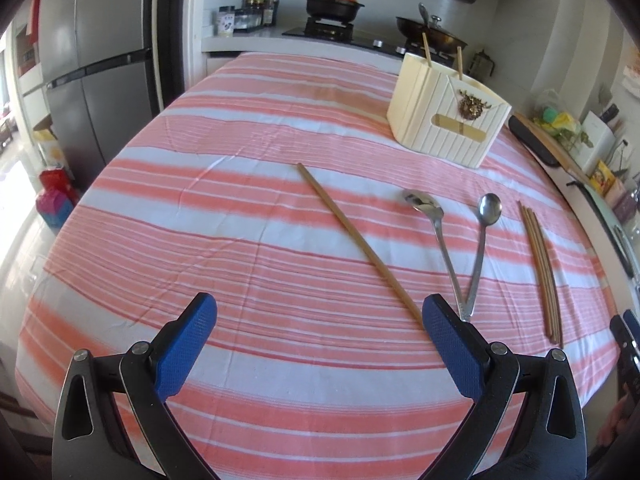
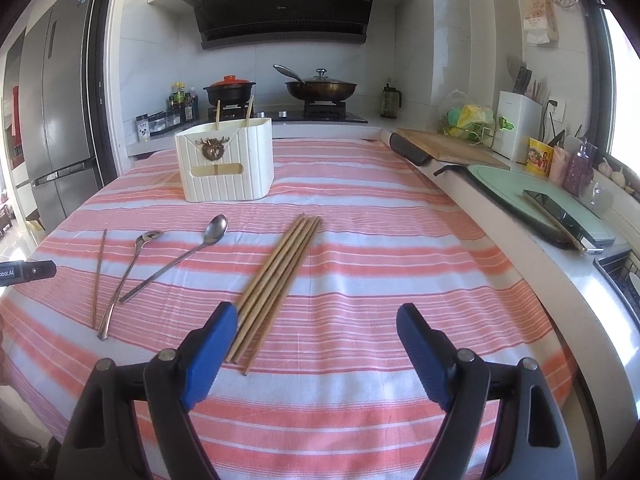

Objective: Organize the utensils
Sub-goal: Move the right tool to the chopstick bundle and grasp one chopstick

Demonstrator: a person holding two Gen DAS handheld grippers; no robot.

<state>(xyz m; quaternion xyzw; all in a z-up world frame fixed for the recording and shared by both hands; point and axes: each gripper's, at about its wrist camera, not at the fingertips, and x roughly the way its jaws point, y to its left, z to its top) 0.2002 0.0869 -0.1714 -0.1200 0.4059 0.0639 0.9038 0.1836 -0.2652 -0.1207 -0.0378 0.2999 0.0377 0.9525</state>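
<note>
Both claws gape wide, gripping nothing: the left claw [image 1: 320, 320] above a lone chopstick [image 1: 356, 242], the right claw [image 2: 314, 330] over the chopstick bundle [image 2: 276, 286]. Two spoons [image 1: 460, 248] lie between; the cream utensil holder [image 2: 226, 160] stands farther back on the striped bench [image 2: 360, 400].

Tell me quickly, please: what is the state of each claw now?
Left claw: open, holding nothing; single chopstick lies by its right finger.
Right claw: open, holding nothing; chopstick bundle lies beside its left finger.
</note>
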